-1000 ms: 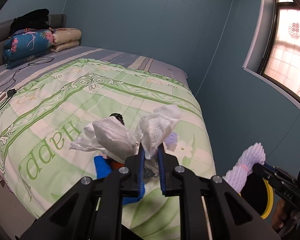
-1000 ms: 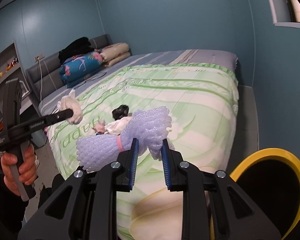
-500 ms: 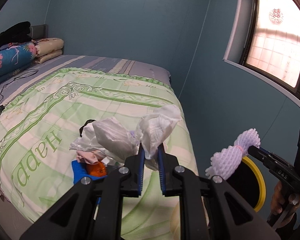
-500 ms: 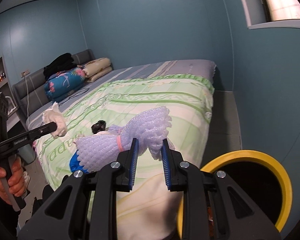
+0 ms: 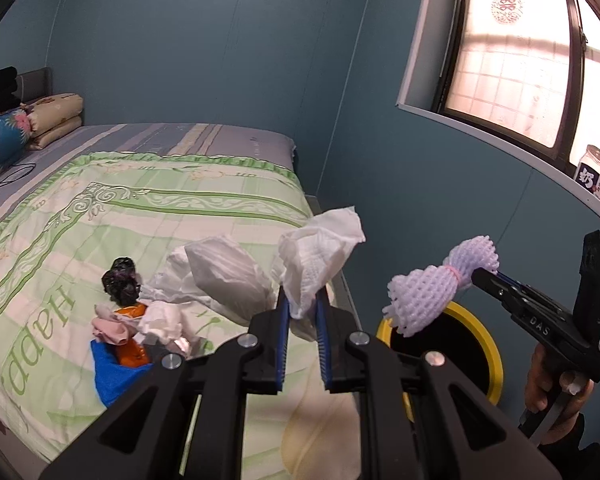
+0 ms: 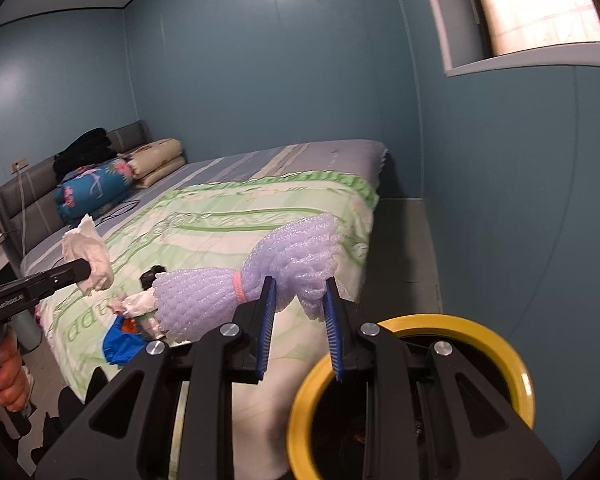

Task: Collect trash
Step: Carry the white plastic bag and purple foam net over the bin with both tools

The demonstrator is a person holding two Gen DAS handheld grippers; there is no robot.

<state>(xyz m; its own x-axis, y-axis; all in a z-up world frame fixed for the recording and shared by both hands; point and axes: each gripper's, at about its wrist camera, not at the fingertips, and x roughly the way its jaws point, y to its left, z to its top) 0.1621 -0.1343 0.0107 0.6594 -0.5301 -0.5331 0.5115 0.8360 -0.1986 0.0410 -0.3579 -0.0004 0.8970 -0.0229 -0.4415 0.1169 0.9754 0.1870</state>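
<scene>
right gripper (image 6: 298, 308) pinches the purple foam net (image 6: 256, 276) just over the yellow bin (image 6: 496, 344), left gripper (image 5: 302, 316) clamps a tissue (image 5: 318, 252) beside it

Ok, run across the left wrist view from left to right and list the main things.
Folded bedding → trash pile → white tissue in left gripper → purple foam net → right gripper → glass jar.

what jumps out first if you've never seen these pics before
Each tool carries trash: the left tool is shut on a crumpled white tissue, and the right tool is shut on a purple foam net tied with a pink band. Just below the right tool gapes a yellow-rimmed bin beside the bed. More trash sits in a small pile on the green quilt.
</scene>
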